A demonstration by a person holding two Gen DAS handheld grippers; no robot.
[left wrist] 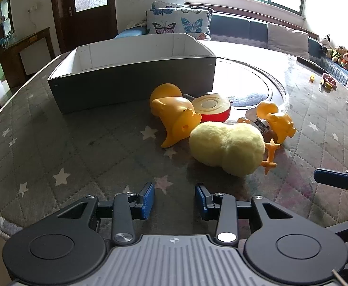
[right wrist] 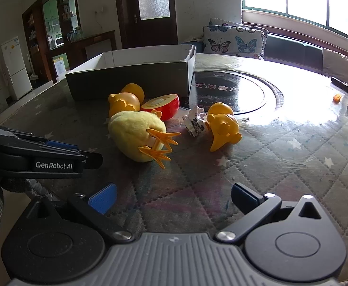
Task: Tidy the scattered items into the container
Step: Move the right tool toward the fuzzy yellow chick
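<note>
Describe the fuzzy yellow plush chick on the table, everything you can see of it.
The plush chick is pale yellow and fuzzy, made of two rounded lumps like a head and a body. Two thin orange plastic-looking feet with splayed toes stick out of one end. It lies on its side on the quilted star-patterned table cover, not in the grey box behind it. It sits close against the big orange duck and the red bowl-like toy. Neither gripper touches it.

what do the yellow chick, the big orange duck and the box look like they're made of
Chick: soft plush, by its fuzzy matte pile; its feet look like hard plastic. Duck: probably smooth moulded plastic with a slight sheen. Box: likely cardboard, with thin flat matte walls.
</note>
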